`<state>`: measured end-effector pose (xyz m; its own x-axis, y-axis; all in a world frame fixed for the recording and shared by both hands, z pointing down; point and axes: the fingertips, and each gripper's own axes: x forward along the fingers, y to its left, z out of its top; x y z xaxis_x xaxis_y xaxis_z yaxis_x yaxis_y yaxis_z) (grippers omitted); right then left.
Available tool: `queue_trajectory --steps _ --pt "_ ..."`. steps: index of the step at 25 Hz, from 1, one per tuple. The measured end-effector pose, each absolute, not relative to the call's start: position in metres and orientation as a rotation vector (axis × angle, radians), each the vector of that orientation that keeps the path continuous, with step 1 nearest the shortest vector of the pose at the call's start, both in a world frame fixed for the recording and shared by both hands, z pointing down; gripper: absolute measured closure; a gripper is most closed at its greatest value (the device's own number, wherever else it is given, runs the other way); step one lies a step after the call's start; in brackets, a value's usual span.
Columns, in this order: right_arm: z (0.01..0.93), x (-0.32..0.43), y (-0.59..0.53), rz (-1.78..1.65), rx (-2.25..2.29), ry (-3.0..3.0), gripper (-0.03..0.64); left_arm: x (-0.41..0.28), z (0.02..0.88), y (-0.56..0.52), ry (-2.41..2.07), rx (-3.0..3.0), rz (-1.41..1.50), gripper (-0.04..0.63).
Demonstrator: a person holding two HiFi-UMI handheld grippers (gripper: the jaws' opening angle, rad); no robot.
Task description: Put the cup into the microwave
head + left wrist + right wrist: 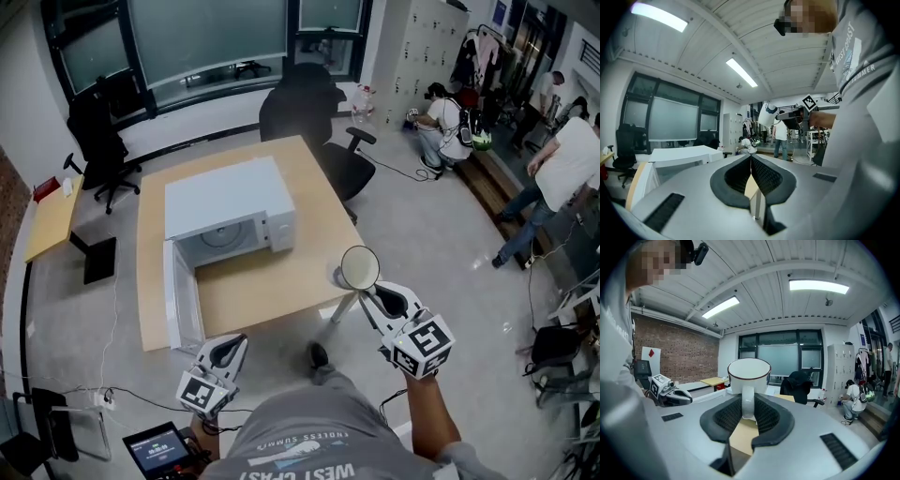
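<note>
A white cup (360,268) with a dark rim hangs in the air off the table's near right corner, upright. My right gripper (372,297) is shut on its handle; in the right gripper view the cup (749,376) stands between the pads. The white microwave (230,206) sits on the wooden table (272,286) with its door (182,298) swung open toward me, cavity showing. My left gripper (232,349) is low at the table's near left edge, jaws shut with nothing between them (751,174).
A black office chair (309,117) stands behind the table, another (97,141) at the far left by a small yellow desk (52,217). People (445,122) are at the far right. A tablet (159,448) lies on the floor near my feet.
</note>
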<state>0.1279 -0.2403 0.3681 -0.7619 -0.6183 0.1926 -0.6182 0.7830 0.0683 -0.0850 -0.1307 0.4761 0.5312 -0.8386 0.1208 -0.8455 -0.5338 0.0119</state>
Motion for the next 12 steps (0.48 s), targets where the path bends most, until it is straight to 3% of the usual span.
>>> queue_trajectory --steps 12 --pt "0.362 0.147 -0.213 0.004 0.934 -2.778 0.546 -0.058 0.470 -0.106 -1.488 2.690 0.141 0.574"
